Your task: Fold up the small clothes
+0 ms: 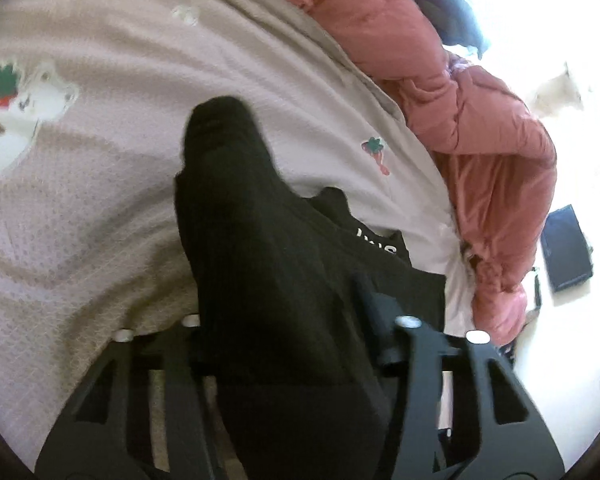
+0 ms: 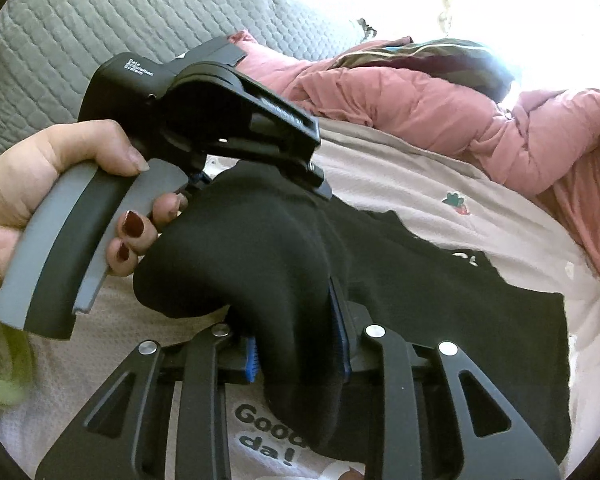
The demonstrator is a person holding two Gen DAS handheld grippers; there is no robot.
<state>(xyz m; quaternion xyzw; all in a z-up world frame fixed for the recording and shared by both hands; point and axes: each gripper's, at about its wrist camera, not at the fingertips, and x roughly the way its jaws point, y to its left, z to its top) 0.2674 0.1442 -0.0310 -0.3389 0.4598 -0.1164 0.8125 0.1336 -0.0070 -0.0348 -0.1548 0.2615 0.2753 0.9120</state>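
- Black garment (image 2: 440,320) lies on the printed bed cover (image 1: 80,200), part flat to the right, part bunched and lifted off the cover by both claws
- Right claw (image 2: 300,344): jaws nearly together, blue pads pressing a thick fold of the black cloth from both sides, so it's gripping the garment
- Left claw (image 1: 296,320): black cloth fills the gap between its arms and drapes over them; fingers hidden under it, but jaws look pinched on the fabric, held up w/ a peak of cloth standing beyond
- In the right view the left tool shows above the bunch, the person's hand (image 2: 60,192) squeezing its grey trigger
- Pink quilt (image 1: 480,120) is heaped along the far right of the bed, grey quilted pillow (image 2: 120,32) at far left

Risks from here, judged:
- each claw seems to have a bunched wad, not a clean edge, so the fold may come out lumpy or uneven
- thick wad could slip from the pads if pulled sideways, dropping one corner
- the flat part may drag along the cover and wrinkle when the lifted part is carried over
- claws are close together, so they could knock each other
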